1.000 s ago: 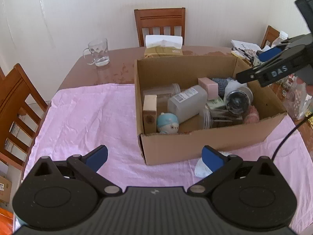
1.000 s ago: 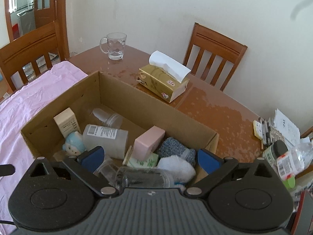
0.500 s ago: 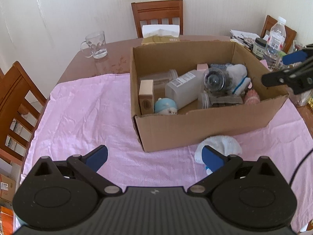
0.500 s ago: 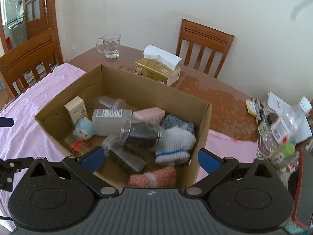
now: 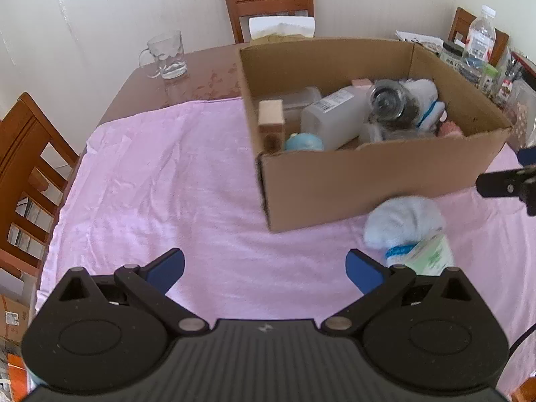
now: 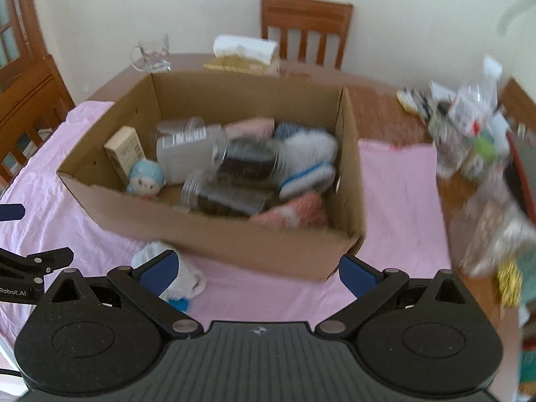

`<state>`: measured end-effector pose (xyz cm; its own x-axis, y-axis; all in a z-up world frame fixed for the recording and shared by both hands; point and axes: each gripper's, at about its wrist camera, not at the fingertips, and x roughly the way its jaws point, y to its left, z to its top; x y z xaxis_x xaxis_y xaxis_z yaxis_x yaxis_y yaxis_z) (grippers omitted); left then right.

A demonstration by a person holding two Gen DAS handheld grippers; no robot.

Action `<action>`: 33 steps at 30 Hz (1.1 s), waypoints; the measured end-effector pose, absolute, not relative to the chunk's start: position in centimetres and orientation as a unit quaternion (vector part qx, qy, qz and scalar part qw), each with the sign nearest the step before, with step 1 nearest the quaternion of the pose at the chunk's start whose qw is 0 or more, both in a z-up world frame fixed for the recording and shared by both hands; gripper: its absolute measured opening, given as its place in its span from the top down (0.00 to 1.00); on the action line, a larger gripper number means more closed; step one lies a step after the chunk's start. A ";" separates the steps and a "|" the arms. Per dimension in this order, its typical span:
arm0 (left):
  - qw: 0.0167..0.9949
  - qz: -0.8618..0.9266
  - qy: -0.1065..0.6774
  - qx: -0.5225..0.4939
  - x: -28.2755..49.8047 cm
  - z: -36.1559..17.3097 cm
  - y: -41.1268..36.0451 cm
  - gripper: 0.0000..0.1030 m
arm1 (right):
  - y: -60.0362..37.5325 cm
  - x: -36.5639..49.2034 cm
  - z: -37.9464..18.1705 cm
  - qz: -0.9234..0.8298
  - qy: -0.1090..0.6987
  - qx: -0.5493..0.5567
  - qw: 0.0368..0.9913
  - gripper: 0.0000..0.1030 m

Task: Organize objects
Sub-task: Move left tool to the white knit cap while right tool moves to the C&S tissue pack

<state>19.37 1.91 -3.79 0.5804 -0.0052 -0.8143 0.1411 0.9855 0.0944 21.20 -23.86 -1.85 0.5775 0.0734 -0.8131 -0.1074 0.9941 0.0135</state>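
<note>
Cardboard box [image 5: 368, 181]: centre-right of the left wrist view on the pink cloth [image 5: 150, 181], lower and farther than a second ago; both tools have pulled back.
Glass jar [image 6: 248, 160]: now lying inside the box on the bottles, so that item looks stowed.
White sock [image 5: 402, 221]: lower right, outside against the box front; likely next.
Left gripper [image 5: 264, 268]: spread wide, empty.
Right gripper [image 6: 256, 271]: spread wide, empty.

Home dining room, wooden chairs [image 5: 269, 6], tablecloth [image 5: 150, 174]
</note>
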 end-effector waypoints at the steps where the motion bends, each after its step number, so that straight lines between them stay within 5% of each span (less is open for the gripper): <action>1: 0.885 -0.043 0.457 0.075 19.3 -3.9 2.3 0.01 | -23.5 21.0 -2.2 0.047 0.462 -0.010 0.886 0.00; 33: 0.872 -0.114 0.470 0.078 21.1 -5.5 6.2 0.01 | -17.4 19.1 -9.2 -0.049 0.562 0.027 0.825 0.00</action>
